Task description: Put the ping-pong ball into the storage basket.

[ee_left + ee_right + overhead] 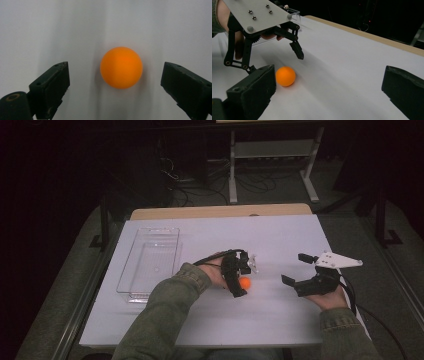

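An orange ball [245, 283] lies on the white table top [280, 235], a little right of centre. My left gripper [243, 279] points down over it, open, one jaw on each side of the ball [121, 67]; a gap shows between each pad and the ball. In the right gripper view the left gripper [277, 63] straddles the ball [285, 76], which rests on the table. My right gripper [293, 267] hovers to the ball's right, turned toward it, open, with nothing between its fingers [329, 72].
A clear plastic tray [125, 270] stands at the table's left, long side running away from me; its corner [295, 12] shows behind the left gripper. The wooden table edge [220, 211] runs along the back. Beyond it are dark floor, cables and a metal stand [272, 160].
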{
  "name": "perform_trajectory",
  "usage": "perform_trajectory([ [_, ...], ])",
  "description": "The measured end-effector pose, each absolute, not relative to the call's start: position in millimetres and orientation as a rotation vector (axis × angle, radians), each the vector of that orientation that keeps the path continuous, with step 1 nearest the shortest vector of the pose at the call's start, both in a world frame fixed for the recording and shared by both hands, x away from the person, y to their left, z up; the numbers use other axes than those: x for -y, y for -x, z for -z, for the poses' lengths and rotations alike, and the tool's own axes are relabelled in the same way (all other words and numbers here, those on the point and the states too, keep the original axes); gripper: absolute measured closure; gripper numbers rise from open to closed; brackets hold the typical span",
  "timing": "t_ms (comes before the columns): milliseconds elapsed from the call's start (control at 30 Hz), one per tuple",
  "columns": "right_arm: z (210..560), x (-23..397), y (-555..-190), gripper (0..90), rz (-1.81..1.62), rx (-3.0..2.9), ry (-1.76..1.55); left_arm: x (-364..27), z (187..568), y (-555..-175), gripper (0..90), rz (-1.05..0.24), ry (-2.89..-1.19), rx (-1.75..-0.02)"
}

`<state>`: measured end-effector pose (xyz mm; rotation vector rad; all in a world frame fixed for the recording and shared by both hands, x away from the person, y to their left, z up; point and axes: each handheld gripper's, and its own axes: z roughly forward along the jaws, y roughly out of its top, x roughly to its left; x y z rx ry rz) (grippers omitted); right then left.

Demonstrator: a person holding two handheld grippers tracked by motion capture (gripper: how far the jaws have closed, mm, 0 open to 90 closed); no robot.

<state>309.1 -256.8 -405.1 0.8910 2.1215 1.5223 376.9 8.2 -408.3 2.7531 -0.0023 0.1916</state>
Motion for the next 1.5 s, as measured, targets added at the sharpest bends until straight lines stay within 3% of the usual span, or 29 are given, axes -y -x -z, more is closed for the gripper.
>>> perform_trajectory([
  [33,405.2,256.8,-309.1,0.0,-1.522,-2.122,-0.89,-7.9,408.8,-376.9,14.3,-0.189,-2.753,0.003],
  [333,405.2,257.0,-309.3,0.0,-1.527,-2.124,-0.89,-6.2,411.7,-376.4,15.6,-0.179,-2.757,0.011],
  [1067,405.2,256.0,-309.0,0.0,-1.525,-2.128,-0.882,-6.6,413.6,-378.7,49.7,-0.151,-2.77,0.014],
  [1500,404.8,255.4,-308.5,0.0,-1.53,-2.127,-0.878,-8.2,409.3,-378.7,50.5,-0.15,-2.766,0.016],
])
